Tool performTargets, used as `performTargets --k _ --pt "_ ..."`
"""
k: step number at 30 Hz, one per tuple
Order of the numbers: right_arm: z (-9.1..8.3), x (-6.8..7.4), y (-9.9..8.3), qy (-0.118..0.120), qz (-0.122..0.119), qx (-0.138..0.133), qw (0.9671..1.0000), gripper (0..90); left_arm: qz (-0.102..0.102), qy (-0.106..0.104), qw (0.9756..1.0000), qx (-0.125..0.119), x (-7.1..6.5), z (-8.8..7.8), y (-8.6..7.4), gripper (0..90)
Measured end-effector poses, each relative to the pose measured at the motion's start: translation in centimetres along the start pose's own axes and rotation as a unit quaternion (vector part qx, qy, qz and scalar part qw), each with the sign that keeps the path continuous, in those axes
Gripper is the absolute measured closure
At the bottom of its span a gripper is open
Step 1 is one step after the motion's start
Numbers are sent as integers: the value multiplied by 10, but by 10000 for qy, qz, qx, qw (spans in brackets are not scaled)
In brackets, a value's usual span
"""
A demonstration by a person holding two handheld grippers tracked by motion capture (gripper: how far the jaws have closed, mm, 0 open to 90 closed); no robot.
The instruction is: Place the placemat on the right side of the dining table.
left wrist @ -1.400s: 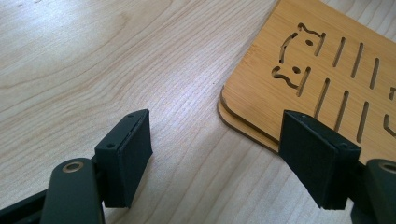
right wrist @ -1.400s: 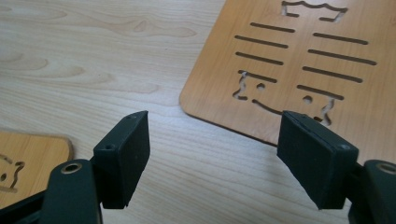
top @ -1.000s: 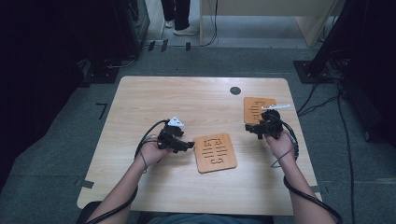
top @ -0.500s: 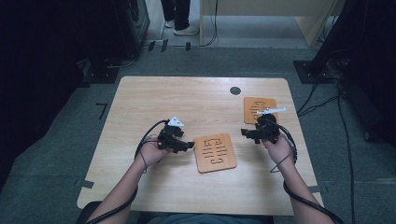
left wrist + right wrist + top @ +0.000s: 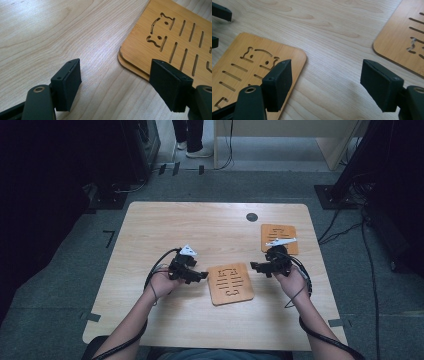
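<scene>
Both pairs of jaws stand wide apart and hold nothing. The left gripper (image 5: pixel 115 85) hovers low over the tabletop (image 5: pixel 50 30), one jaw above bare wood, the other over the corner of a slotted wooden board (image 5: pixel 175 32); a second edge shows under that corner, so it may be two boards stacked. The right gripper (image 5: pixel 325 85) has one jaw over this same board's opposite corner and the other over bare wood near a second slotted board (image 5: pixel 402 42). In the high view the centre board (image 5: pixel 230 283) lies between the two grippers, the second board (image 5: pixel 278 236) just behind the right gripper (image 5: pixel 256 266).
</scene>
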State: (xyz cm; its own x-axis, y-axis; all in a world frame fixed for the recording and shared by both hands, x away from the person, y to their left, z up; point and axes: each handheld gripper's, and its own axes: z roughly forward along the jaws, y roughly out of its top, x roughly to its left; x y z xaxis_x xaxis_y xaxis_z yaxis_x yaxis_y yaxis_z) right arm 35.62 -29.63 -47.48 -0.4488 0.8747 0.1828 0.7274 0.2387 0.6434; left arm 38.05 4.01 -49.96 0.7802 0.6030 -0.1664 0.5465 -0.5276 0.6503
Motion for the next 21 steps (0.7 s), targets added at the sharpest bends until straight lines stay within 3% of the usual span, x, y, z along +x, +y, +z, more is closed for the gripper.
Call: performTargets --k 21 --pt "12 8 -4 77 -233 32 9997 259 55 24 10000 -31 0 2 -1 243"
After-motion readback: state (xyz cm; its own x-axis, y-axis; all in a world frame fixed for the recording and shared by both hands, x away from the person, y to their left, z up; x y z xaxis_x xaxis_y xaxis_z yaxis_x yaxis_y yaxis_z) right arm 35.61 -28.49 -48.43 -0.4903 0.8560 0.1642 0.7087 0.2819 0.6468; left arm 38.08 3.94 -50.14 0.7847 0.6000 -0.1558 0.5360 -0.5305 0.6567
